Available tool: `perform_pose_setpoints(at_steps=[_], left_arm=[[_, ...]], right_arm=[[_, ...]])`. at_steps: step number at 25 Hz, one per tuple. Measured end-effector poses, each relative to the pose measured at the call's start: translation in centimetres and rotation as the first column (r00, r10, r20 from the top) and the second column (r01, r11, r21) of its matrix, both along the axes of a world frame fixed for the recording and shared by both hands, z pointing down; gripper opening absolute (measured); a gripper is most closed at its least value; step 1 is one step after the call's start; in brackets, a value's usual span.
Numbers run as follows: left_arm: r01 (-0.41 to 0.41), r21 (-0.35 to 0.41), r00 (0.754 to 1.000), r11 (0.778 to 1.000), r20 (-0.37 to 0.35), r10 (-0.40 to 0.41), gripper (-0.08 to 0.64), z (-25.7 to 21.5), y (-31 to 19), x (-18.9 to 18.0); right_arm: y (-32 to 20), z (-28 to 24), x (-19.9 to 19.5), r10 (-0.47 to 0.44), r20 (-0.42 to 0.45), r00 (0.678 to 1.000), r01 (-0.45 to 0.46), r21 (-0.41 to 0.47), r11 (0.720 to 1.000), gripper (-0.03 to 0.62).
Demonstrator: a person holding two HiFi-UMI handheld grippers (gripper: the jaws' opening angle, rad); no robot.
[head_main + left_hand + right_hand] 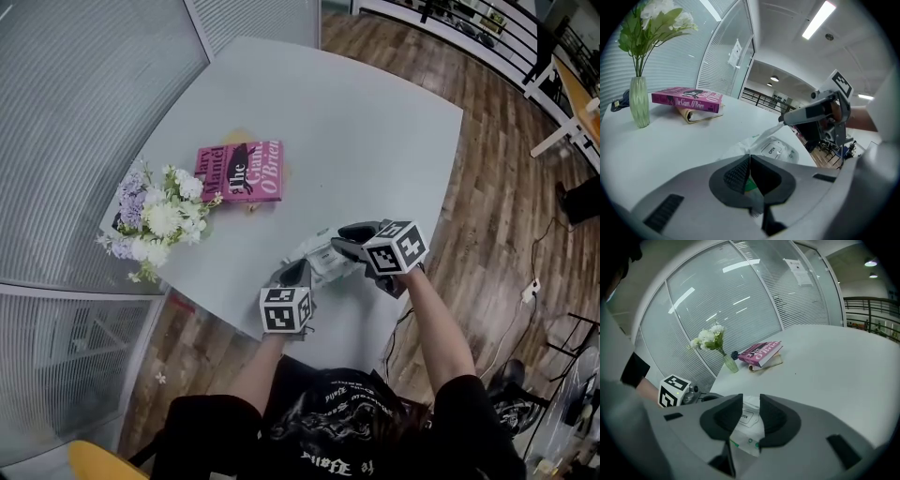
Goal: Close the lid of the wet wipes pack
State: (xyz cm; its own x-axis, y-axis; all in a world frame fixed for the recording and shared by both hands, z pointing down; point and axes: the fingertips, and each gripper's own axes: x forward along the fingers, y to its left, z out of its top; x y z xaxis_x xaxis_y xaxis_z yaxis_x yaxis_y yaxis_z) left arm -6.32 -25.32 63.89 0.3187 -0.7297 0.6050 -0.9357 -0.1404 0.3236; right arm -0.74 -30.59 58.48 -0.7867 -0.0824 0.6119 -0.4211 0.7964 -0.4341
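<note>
White wipes pack [327,259] lies between parted jaws of right gripper [751,408]; left gripper [750,163] clamps its edge.

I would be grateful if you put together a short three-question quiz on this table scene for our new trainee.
1. True or false: the left gripper is shut on the edge of the wet wipes pack.
2. In the head view, where are the flowers relative to the pink book? A) to its left B) to its right C) on top of it
3. Fill in: the right gripper has its jaws ____, with the pack showing between them.

Key: 1 true; 2 A; 3 apart (open).
</note>
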Motion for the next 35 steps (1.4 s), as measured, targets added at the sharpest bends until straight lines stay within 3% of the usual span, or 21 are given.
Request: perform_pose_setpoints(at_steps=[3,4,6,15,26,35], left_arm=[[-0.01,-0.003,1.0,1.0,0.017,0.01,0.008,0.0,0.0,0.0],[-0.015,-0.005,0.999,1.0,0.032,0.016,0.008,0.0,0.0,0.0],[-0.017,-0.008,0.999,1.0,0.046,0.017,0.008,-0.2,0.0,0.2],[-0.011,-0.007,1.0,1.0,0.016,0.011,0.008,0.0,0.2,0.1],[-0.012,0.0,1.0,1.0,0.004,0.012,0.008,0.0,0.2,0.1],[-0.016,0.006,1.0,1.0,-0.009,0.016,0.008,0.0,0.3,0.1]], right_arm=[[0.4,0.3,0.4,0.042,-0.006,0.999,-0.042,0.014,0.999,0.115],[0.7,0.5,0.6,0.053,-0.014,0.999,-0.053,0.018,0.998,0.08],[1.2,1.0,0.9,0.068,-0.027,0.997,-0.068,0.023,0.997,0.075],[2.2,1.9,0.9,0.144,-0.035,0.989,-0.142,0.051,0.989,0.023],[3.7,3.3,0.2,0.156,-0.079,0.985,-0.15,0.077,0.986,0.0],[4.3,5.5,0.4,0.166,-0.185,0.969,-0.149,0.103,0.983,0.0]])
